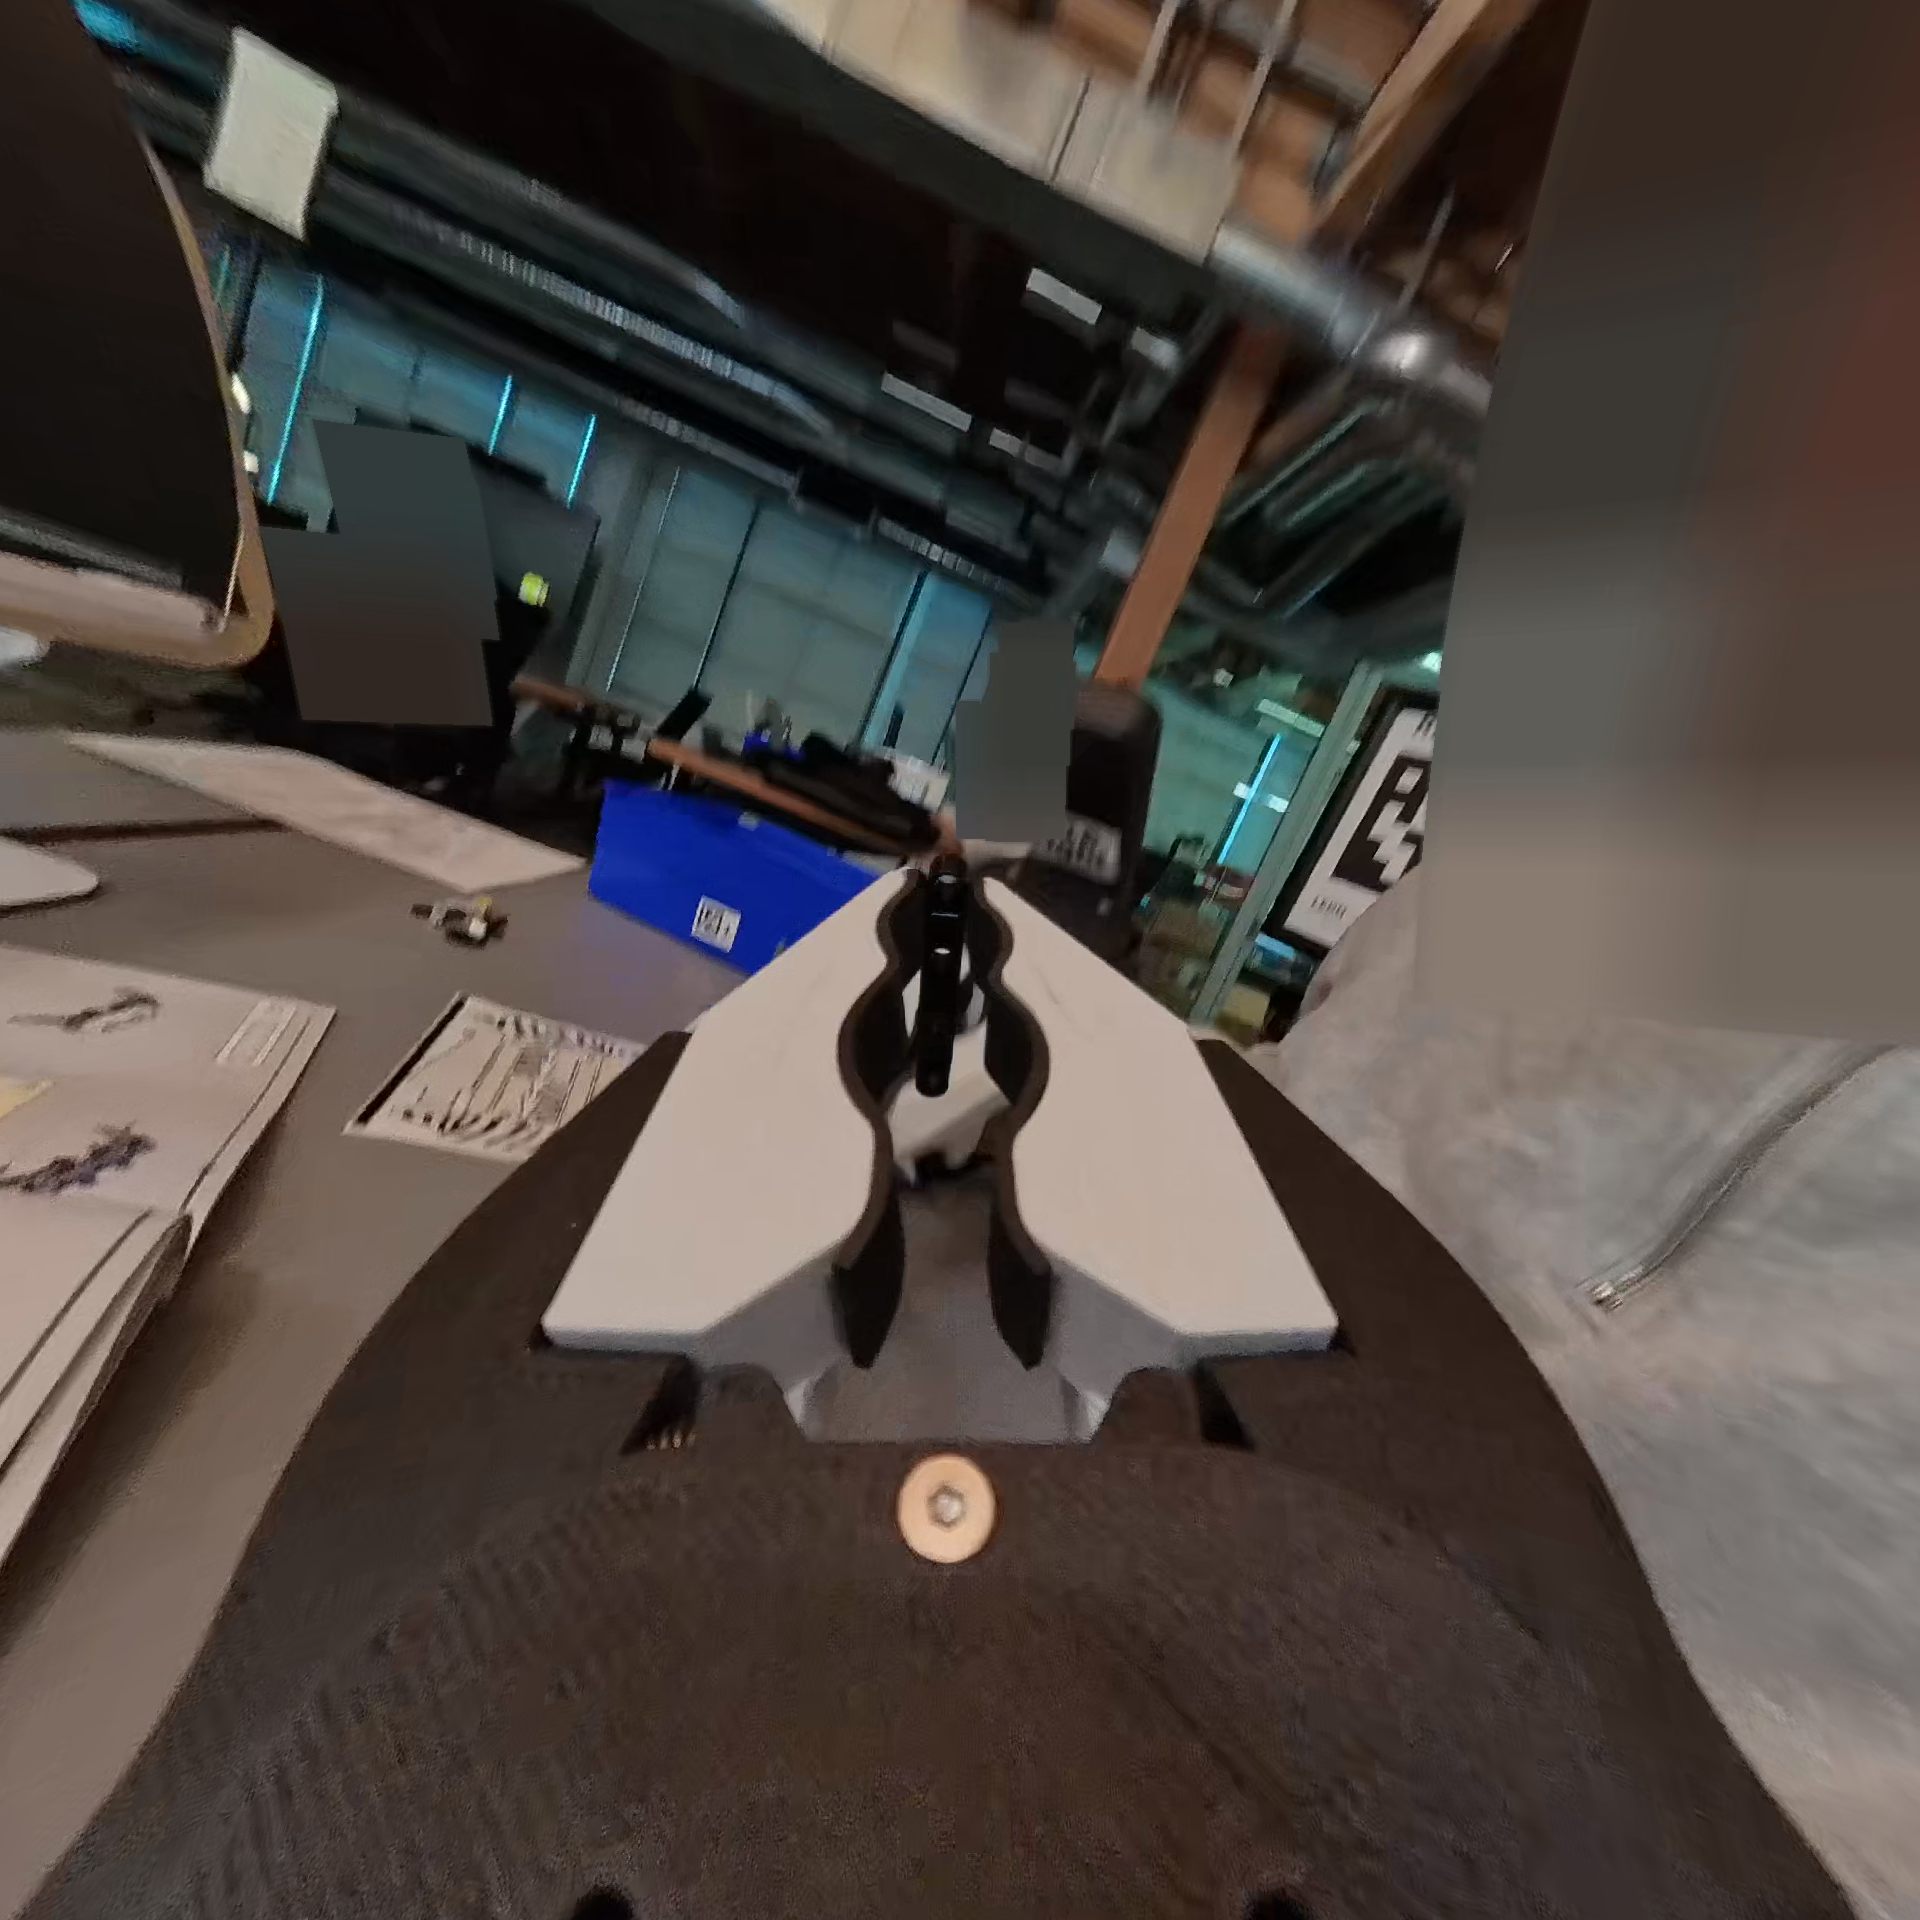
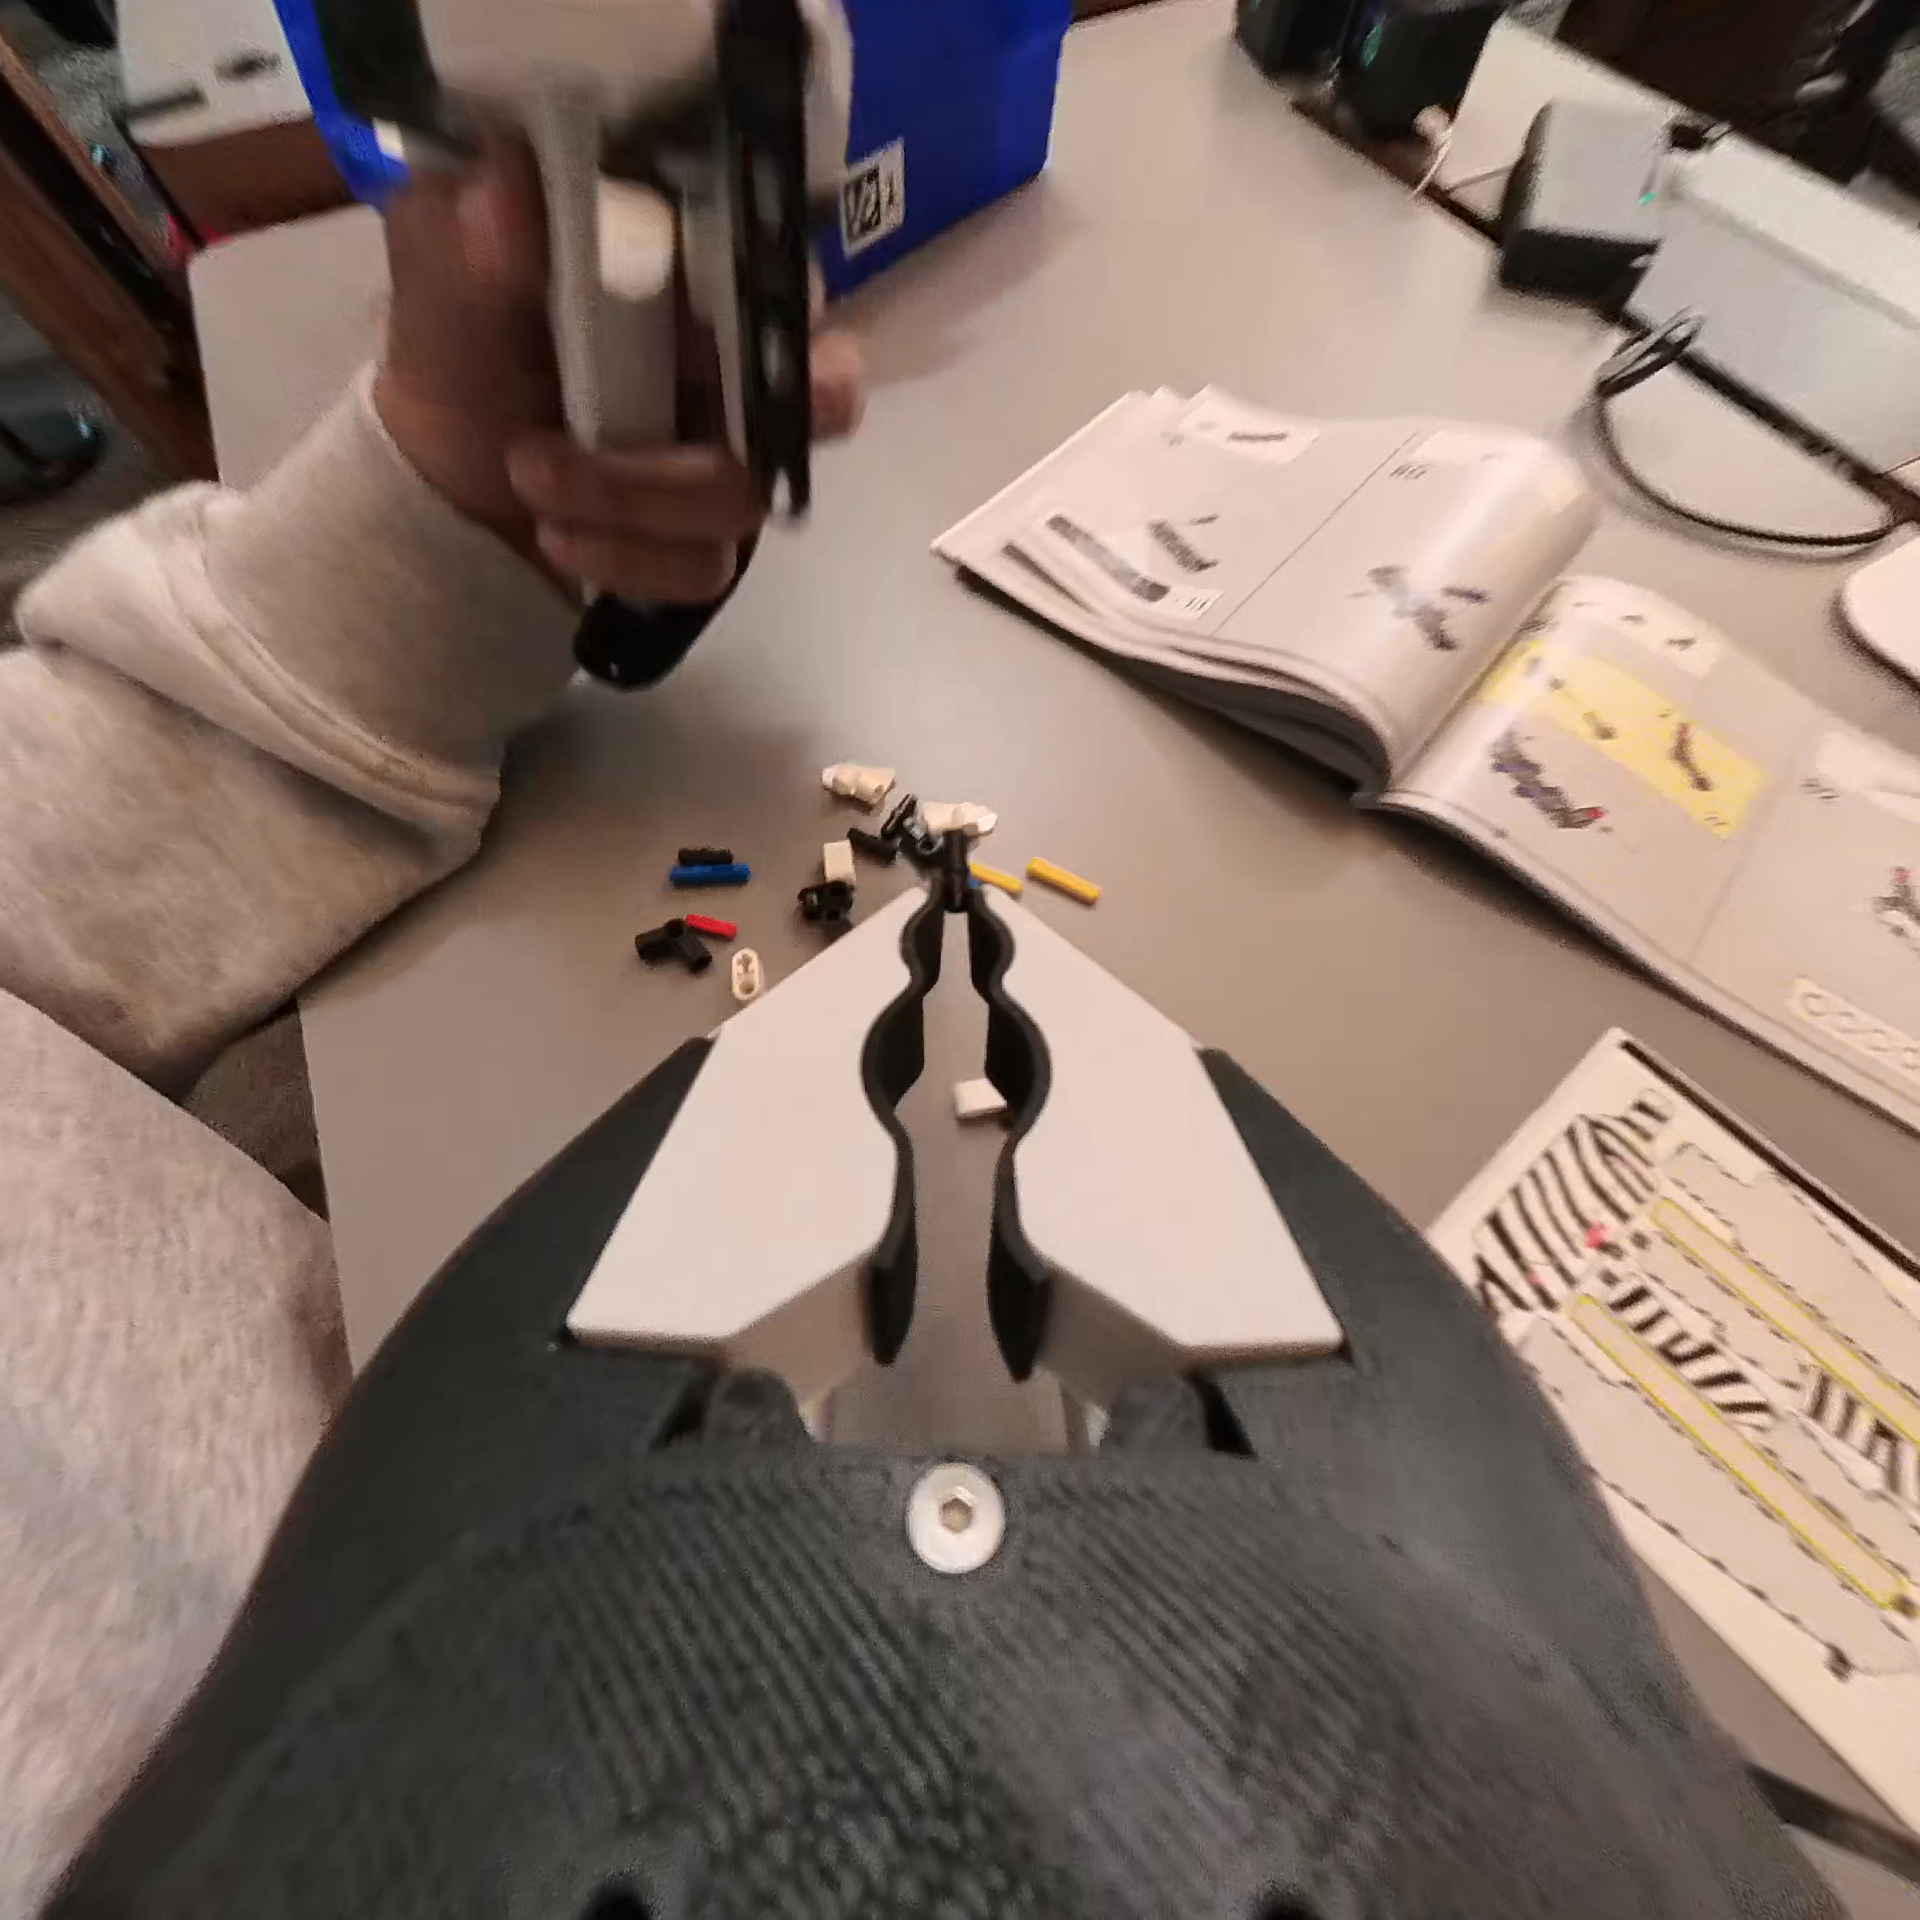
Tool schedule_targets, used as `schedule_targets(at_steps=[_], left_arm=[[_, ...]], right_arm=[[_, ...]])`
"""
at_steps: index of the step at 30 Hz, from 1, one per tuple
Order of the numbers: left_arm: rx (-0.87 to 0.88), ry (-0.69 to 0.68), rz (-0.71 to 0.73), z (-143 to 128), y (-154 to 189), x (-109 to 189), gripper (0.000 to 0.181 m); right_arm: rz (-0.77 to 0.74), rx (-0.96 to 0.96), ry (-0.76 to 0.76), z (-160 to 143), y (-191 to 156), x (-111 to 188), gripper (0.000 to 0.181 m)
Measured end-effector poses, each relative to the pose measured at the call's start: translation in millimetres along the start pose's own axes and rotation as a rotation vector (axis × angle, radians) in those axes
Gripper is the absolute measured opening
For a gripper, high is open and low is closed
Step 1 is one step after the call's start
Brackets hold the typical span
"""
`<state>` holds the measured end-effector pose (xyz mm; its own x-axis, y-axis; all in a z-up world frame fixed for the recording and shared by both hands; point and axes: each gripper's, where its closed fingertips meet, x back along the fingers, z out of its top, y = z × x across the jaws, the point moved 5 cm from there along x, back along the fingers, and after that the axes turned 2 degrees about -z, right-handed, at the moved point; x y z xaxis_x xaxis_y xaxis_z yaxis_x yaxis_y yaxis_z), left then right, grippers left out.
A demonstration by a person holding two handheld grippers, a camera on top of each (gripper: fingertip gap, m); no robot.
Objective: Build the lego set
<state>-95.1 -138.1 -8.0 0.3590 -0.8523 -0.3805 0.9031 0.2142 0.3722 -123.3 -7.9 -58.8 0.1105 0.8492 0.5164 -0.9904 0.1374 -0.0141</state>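
Note:
My left gripper (image 1: 943, 885) is lifted off the table and shut on a black Lego beam (image 1: 938, 987) that stands upright between its fingers. My right gripper (image 2: 951, 906) hangs over the grey table (image 2: 1195, 312) and is shut on a small black Lego piece (image 2: 952, 864) at its tips. Just beyond it lie loose pieces: a blue pin (image 2: 710, 873), a red pin (image 2: 713, 925), black connectors (image 2: 673, 945), yellow axles (image 2: 1062, 878) and white parts (image 2: 857, 781). A hand (image 2: 582, 488) holds the blurred left gripper at the upper left.
An open instruction booklet (image 2: 1351, 623) lies to the right, and a striped sticker sheet (image 2: 1714, 1351) nearer. A blue bin (image 2: 935, 135) stands at the back. A grey sleeve (image 2: 260, 675) lies on the left. A small Lego assembly (image 1: 462, 920) sits on the table in the left wrist view. The red pin (image 2: 713, 925) lies some 11 cm from my right tips, 20 cm from my left tips.

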Motion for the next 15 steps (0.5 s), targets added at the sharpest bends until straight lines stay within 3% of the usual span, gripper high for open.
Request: schedule_targets(at_steps=[1,6,15], left_arm=[[0.007,-0.038,0.01,-5,-2,-3,0.005],[0.01,-0.148,-0.016,-18,0,-9,0.004],[0.009,-0.281,-0.006,-36,-3,-17,0.005]], right_arm=[[-0.01,-0.006,0.021,4,3,6,0.002],[-0.026,-0.009,0.096,21,6,29,0.002],[0.022,0.034,0.099,30,-7,34,0.002]])
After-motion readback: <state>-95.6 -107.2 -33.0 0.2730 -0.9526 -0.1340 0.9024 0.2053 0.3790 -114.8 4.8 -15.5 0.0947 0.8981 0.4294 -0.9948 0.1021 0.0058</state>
